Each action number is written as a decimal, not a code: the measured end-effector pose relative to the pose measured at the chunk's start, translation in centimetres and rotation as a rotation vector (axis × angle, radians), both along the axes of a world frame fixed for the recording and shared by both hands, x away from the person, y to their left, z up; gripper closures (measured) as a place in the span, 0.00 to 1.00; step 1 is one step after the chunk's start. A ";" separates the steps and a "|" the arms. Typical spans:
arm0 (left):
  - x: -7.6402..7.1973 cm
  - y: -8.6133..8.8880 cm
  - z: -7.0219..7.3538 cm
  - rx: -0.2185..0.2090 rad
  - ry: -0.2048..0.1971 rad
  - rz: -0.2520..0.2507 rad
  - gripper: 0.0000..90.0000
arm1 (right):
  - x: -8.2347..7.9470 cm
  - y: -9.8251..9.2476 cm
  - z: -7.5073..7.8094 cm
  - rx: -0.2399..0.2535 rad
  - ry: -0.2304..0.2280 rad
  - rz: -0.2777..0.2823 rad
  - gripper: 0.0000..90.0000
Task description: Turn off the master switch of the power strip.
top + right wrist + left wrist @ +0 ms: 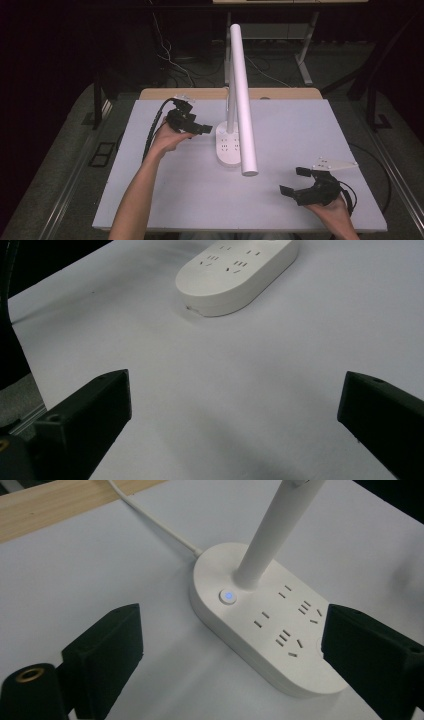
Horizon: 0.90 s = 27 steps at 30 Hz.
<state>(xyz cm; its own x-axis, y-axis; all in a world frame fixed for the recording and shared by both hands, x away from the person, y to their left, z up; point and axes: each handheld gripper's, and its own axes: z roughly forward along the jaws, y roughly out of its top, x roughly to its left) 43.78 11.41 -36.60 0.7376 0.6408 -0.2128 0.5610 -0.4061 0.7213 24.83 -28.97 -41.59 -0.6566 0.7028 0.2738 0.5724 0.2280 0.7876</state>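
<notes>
The right gripper [295,181] hovers open and empty over the table's [190,195] near right corner. The left gripper [199,127], jaws also spread, sits just left of the lamp base [227,145], whose button [228,596] glows blue.

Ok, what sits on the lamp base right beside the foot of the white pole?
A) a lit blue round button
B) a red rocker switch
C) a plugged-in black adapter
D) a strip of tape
A: in the left gripper view a round button glows blue beside the pole on the lamp base.
</notes>
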 end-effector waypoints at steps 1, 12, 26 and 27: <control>0.0 -0.1 -0.1 -0.005 0.003 0.002 0.13 | 0.0 0.0 0.0 0.001 -0.001 -0.001 0.00; 1.1 -1.2 -1.2 0.020 0.018 -0.050 0.26 | 0.0 0.0 0.0 -0.002 0.002 0.000 0.00; 2.0 -2.5 -1.4 0.002 0.017 -0.063 0.59 | 0.0 -0.1 0.0 0.003 0.001 -0.006 0.00; 2.0 -2.6 -1.4 -0.005 0.015 -0.058 0.62 | 0.0 -0.1 0.0 0.002 0.000 -0.006 0.00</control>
